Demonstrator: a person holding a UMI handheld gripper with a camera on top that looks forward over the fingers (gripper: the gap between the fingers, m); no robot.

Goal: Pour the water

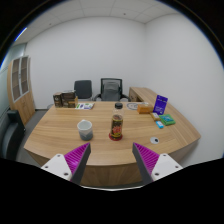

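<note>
A dark brown bottle [116, 126] with a red and gold label stands upright near the middle of the long wooden table [60, 140]. A small grey cup [85, 129] stands to its left, a little apart from it. My gripper [112, 158] hovers at the table's near edge, well short of both. It is open, its magenta pads [147, 157] spread wide with nothing between them. The bottle lies beyond the fingers, roughly in line with the gap.
Small items [163, 121] lie on the table's right side, with a purple box [160, 103] behind them. Papers and boxes [70, 99] sit at the far left end. Two office chairs [97, 89] stand behind the table. A wooden cabinet [20, 82] lines the left wall.
</note>
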